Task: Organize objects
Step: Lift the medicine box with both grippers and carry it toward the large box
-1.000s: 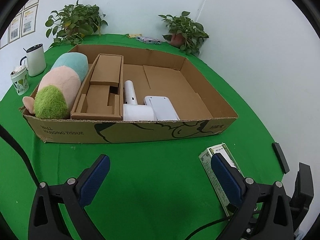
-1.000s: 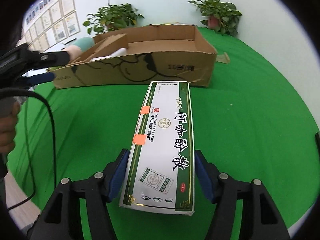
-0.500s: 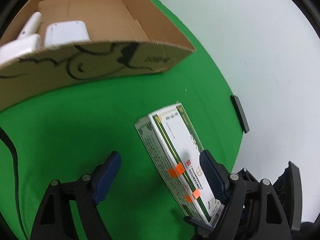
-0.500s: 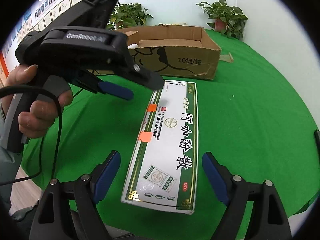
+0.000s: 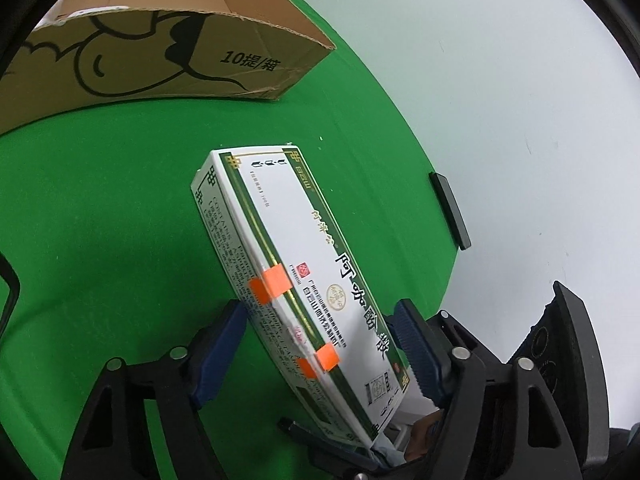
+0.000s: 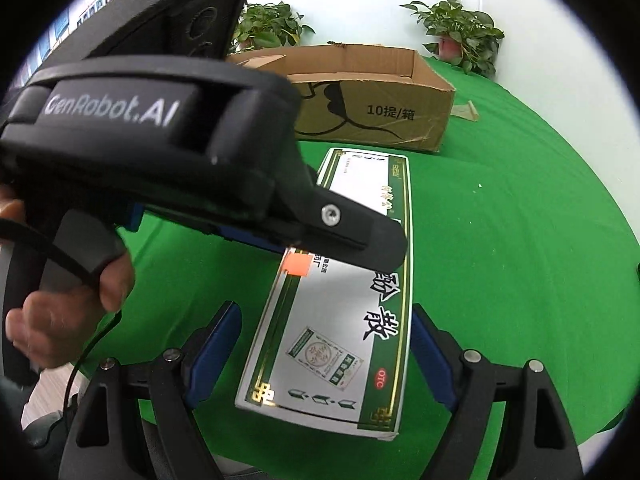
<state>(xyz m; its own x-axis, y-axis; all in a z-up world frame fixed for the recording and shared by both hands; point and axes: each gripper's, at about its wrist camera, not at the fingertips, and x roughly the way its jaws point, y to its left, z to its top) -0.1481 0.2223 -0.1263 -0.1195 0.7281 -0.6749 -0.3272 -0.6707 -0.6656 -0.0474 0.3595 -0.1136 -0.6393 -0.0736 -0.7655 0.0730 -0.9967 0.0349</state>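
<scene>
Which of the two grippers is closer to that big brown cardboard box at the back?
Left. The left gripper straddles the middle of the medicine box, toward the cardboard box. The right gripper flanks the medicine box's near end, farther back.

Both wrist views sit low and close over the medicine box [image 5: 304, 280] [image 6: 348, 320] — sharing it and the cardboard carton [image 5: 168, 60] [image 6: 372, 112] beyond.

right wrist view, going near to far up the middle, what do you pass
right gripper → medicine box → left gripper reaching across the box → cardboard box → potted plants by the wall
</scene>
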